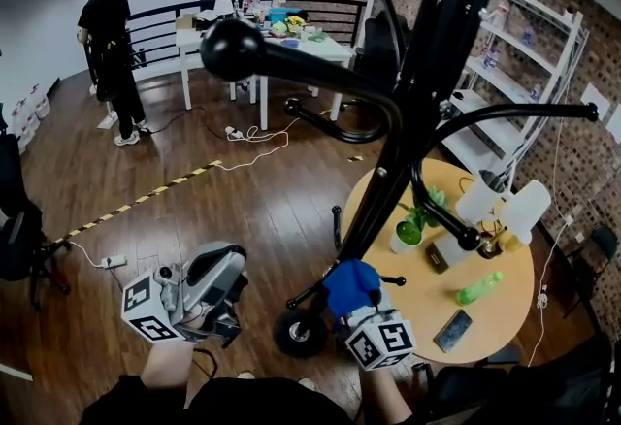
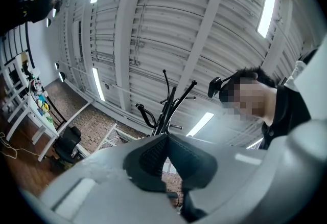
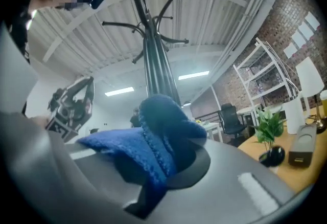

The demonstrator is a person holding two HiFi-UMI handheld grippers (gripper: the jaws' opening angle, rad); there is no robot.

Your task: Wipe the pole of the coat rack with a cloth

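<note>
The black coat rack's pole slants from the top right down to its base on the wooden floor. My right gripper is shut on a blue cloth, which sits against the lower part of the pole. In the right gripper view the cloth bulges out of the jaws, and the pole rises just behind it. My left gripper hangs to the left of the pole, apart from it. It points up with its jaws shut and nothing between them. The coat rack shows far beyond them.
A round wooden table stands right of the rack with a potted plant, a green bottle, a phone and white lamps. Hooks jut out near my head. A person, a white table and floor cables are farther off.
</note>
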